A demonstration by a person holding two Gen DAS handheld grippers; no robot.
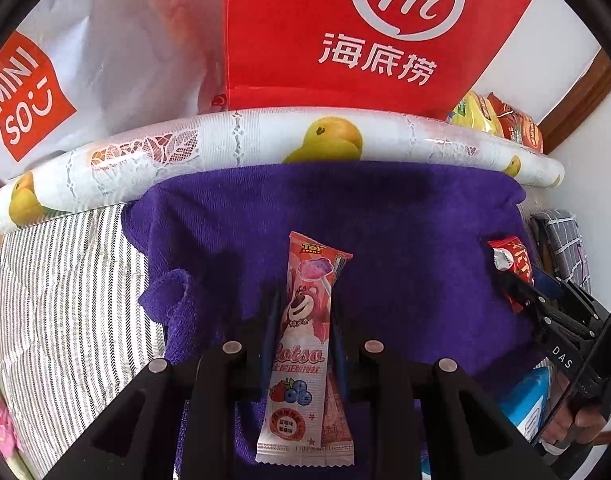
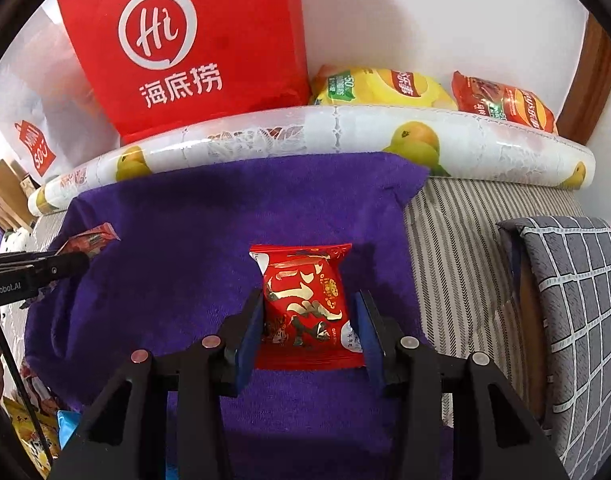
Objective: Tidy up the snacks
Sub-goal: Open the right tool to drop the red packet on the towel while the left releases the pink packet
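My left gripper (image 1: 303,308) is shut on a long pink Lotso lollipop packet (image 1: 305,340) and holds it over the purple towel (image 1: 405,220). My right gripper (image 2: 309,308) is shut on a red snack packet with gold lettering (image 2: 305,304), also over the purple towel (image 2: 185,248). The right gripper with its red packet (image 1: 511,260) shows at the right edge of the left wrist view. The left gripper's finger (image 2: 45,268) and the pink packet's end (image 2: 91,240) show at the left edge of the right wrist view.
A rolled fruit-print mat (image 1: 265,140) lies behind the towel. Behind it stand a red Haidilao bag (image 1: 365,32), a white Miniso bag (image 1: 65,80), a yellow chip bag (image 2: 385,88) and an orange chip bag (image 2: 505,100). A grey checked cushion (image 2: 577,300) lies right on the striped cover (image 2: 457,240).
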